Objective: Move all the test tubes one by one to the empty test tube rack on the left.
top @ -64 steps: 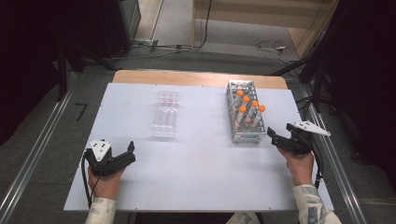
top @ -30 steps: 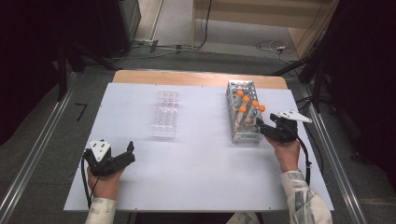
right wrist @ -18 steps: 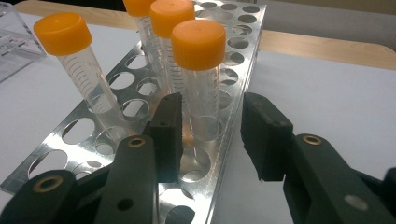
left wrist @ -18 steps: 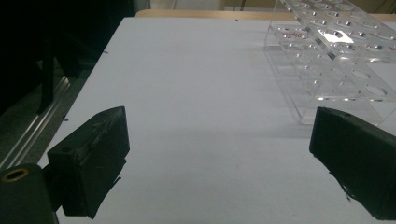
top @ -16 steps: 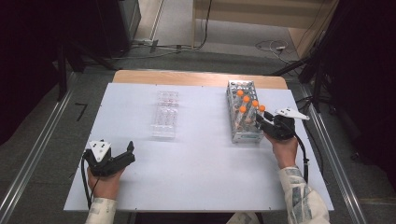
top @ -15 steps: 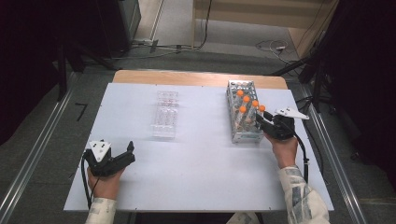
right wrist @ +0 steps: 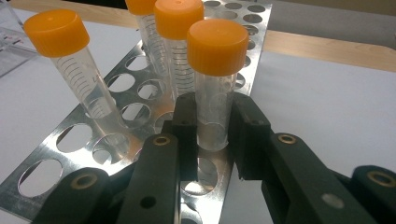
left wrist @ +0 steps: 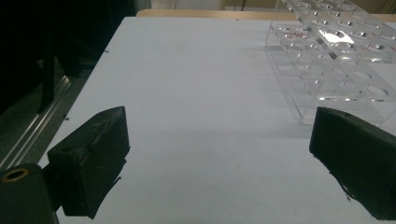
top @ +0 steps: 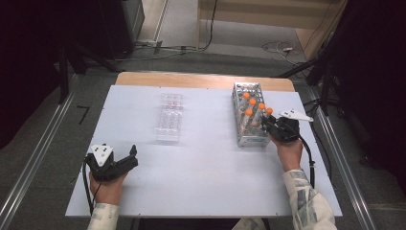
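Orange-capped tube pinched between the black jaws of the right gripper, pads pressed on the clear wall just below the cap, jaws just now closing onto it. Sitting upright in a hole at the near right edge of the metal rack, with 3 more orange-capped tubes standing behind and to the side. Seen from the high view, rack parked on the right half of the white table, right gripper reaching in at its near right side.

Left gripper resting down at the near left of the table, jaws spread wide with nothing between them, pointing toward the clear plastic rack, which looks empty.

Looks like the grab step, so probably just done clamping. Next up: straight lift, keeping the tube vertical so it clears the hole without scraping or dragging the rack, and without bumping the neighbouring tubes. Then likely over to the clear rack.
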Available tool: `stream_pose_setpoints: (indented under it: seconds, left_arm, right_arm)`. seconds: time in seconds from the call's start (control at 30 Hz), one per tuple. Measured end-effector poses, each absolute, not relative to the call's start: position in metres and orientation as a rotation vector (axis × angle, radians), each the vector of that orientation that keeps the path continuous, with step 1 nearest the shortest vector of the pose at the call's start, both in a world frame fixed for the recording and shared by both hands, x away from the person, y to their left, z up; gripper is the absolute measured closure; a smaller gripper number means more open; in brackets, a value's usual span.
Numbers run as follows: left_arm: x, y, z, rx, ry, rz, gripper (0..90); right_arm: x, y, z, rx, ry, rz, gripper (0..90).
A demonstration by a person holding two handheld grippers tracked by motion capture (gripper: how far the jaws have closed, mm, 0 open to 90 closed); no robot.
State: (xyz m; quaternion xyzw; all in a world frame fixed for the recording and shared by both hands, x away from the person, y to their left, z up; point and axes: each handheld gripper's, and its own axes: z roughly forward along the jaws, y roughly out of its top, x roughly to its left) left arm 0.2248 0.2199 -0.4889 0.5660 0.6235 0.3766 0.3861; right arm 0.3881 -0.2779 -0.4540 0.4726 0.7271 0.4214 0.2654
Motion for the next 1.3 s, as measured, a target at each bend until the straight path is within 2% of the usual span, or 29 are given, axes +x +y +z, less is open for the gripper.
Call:
stream_pose_setpoints:
  seconds: [1.0, 1.3]
  left_arm:
    - [0.223, 0.220, -0.488, 1.435, 1.581, 0.963, 5.1]
    - [0.223, 0.220, -0.488, 1.442, 1.574, 0.949, 5.2]
  right_arm:
    - [0.357, -0.281, -0.407, 1.177, 1.848, 1.269, 72.0]
    - [0.341, -0.280, -0.405, 1.129, 1.911, 1.270, 72.1]
